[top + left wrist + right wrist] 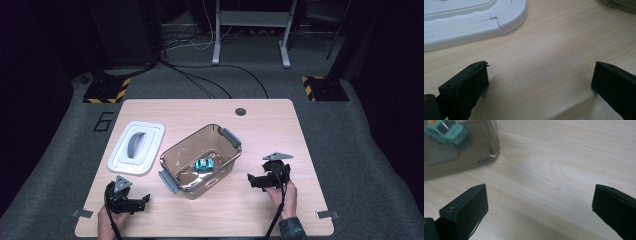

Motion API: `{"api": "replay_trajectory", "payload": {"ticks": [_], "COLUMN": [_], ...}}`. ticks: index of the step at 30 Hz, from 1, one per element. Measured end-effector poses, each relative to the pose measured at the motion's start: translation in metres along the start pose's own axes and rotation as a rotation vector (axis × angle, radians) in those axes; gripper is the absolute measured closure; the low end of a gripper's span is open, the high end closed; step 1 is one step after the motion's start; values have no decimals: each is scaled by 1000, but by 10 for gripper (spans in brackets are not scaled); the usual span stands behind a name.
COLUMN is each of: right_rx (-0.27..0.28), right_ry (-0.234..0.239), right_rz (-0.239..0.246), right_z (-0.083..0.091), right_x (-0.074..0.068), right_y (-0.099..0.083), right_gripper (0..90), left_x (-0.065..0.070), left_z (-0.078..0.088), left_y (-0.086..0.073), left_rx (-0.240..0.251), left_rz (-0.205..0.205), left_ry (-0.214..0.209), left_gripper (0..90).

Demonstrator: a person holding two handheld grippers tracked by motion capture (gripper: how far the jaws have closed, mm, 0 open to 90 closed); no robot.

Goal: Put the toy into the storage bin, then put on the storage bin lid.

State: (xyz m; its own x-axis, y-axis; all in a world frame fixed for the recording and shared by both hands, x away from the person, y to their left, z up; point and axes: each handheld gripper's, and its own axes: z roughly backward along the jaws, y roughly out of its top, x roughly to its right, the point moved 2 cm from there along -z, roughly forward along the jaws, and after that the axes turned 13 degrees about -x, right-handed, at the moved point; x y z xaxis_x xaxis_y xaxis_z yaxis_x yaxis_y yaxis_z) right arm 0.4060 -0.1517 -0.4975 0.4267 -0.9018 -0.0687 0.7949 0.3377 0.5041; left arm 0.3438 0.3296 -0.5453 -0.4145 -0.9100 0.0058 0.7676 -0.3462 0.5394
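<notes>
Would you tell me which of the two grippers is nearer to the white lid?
The left gripper: the white lid lies just ahead of it, left of the clear box, while the right gripper sits across the box.

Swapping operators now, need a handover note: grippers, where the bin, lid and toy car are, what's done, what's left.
Left gripper: open, holding nothing, low over the table's near-left corner, close to the white lid.
Right gripper: open, holding nothing, just right of the clear bin.
Toy car: teal, lying inside the bin.
Lid: off, flat on the table left of the bin.
Done: car is in the bin.
Left, probably: pick up the lid, set it on the bin and close the grey side latches.
</notes>
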Motion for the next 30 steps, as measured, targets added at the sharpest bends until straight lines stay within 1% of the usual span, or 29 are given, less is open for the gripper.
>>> {"api": "replay_trajectory", "payload": {"ticks": [2,4,5,6,7,11,12,14,16,18,19,20,21,22,23,30], "right_rx": [-7,-7,-14,-14,-13,-11,-1,3,16,20,27,38,42,39,42,44], "right_ry": [8,6,4,4,3,-10,-25,-26,-39,-73,-86,-84,-86,-87,-86,-87], "right_rz": [-21,-27,-41,-44,-41,-61,-53,-60,-37,-24,-10,-6,-14,-7,-14,-16], "right_z": [-8,-16,-19,-22,-24,-30,-30,-30,-31,-33,-34,-34,-34,-34,-34,-34], "right_x": [3,7,8,9,11,16,17,17,18,16,15,16,15,16,15,15], "right_y": [-6,-10,-13,-14,-16,-23,-24,-25,-26,-27,-28,-29,-30,-30,-30,-30], "right_gripper": [0,0,0,0,0,0,0,0,0,0,0,0,0,0,0,0], "left_x": [0,0,0,0,0,0,0,0,0,0,0,0,0,0,0,-1], "left_z": [0,0,0,0,0,0,0,0,0,0,0,0,0,0,0,0], "left_y": [0,0,0,0,0,0,0,0,0,0,0,0,0,0,0,0], "left_rx": [1,1,0,0,0,1,1,1,1,1,1,1,1,0,0,-1], "left_rz": [0,-1,0,0,0,-1,-1,0,0,0,0,0,1,1,0,0], "left_ry": [1,1,0,0,0,1,1,1,1,2,1,2,1,1,1,0], "left_gripper": [4,4,4,4,4,4,4,4,4,4,4,4,4,3,3,3]}}
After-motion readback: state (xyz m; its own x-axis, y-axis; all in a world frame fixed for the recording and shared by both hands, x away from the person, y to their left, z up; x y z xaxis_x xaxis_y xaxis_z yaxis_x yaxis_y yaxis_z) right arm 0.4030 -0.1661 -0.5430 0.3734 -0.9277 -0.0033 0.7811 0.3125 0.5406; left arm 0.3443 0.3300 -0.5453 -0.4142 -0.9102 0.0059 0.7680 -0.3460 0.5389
